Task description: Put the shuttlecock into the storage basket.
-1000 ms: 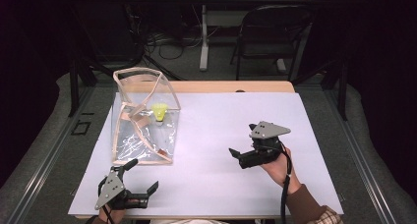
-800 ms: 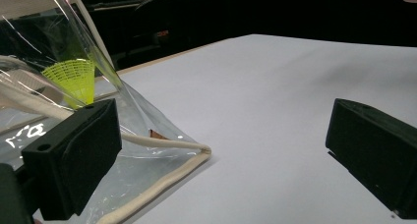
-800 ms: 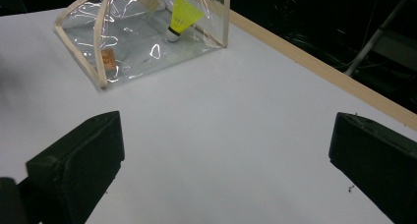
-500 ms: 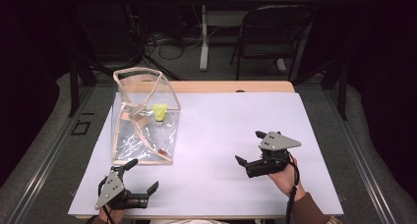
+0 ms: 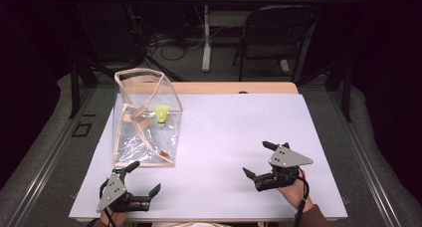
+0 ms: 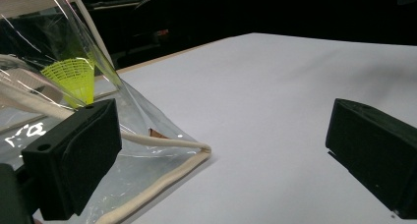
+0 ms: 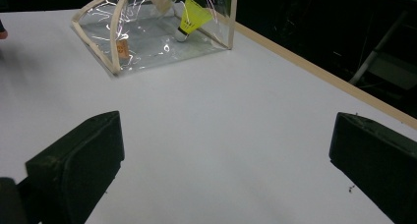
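Your right gripper has drawn back from the table's middle toward the near edge over the last second, well apart from the clear plastic pouch with cream piping; its jaws stand wide apart, holding nothing. Your left gripper has not shifted: it sits just short of the pouch's near corner, jaws likewise spread and empty. I judge the placing done and both tools retiring.

The pouch stands on the white table sheet, toward the far left from your left gripper, its mouth propped open. Inside, at the pouch's far side, a yellow-green plastic shuttlecock rests with its skirt raised and its pale cork down.
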The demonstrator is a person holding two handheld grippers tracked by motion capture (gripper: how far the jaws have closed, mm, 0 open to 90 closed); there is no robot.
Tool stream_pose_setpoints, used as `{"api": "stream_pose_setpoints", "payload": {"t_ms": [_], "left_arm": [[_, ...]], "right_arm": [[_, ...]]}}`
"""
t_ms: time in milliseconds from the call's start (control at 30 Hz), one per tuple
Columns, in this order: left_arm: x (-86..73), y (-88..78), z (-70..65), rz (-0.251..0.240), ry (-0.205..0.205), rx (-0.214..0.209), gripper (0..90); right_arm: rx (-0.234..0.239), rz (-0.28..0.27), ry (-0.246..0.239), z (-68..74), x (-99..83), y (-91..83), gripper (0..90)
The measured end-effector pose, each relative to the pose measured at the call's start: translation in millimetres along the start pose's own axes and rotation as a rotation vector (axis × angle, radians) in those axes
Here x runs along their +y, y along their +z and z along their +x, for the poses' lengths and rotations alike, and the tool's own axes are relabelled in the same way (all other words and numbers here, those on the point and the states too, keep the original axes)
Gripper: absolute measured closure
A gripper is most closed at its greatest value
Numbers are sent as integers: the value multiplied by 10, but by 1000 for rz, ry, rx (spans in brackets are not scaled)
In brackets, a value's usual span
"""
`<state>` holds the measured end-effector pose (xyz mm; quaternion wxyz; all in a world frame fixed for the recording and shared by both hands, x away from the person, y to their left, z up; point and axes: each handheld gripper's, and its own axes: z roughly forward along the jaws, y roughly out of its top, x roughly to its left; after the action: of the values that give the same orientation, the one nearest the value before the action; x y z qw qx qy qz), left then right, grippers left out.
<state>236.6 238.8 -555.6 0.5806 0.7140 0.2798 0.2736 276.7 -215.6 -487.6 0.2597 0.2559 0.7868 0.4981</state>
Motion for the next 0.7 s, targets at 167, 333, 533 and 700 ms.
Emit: {"api": "stream_pose_setpoints", "payload": {"t_ms": [167,333,533,700], "left_arm": [[0,0,0,0,0,-1,3],[0,1,-1,1,1,-1,3],[0,1,-1,2,3,-1,3],[-1,2,-2,3,4,-2,3]], "right_arm": [[-9,-10,-6,6,-55,-51,0],[-13,-14,-2,12,-138,-104,0],[-9,-8,-1,25,-224,-121,0],[-4,-13,-4,46,-311,-145,0]]}}
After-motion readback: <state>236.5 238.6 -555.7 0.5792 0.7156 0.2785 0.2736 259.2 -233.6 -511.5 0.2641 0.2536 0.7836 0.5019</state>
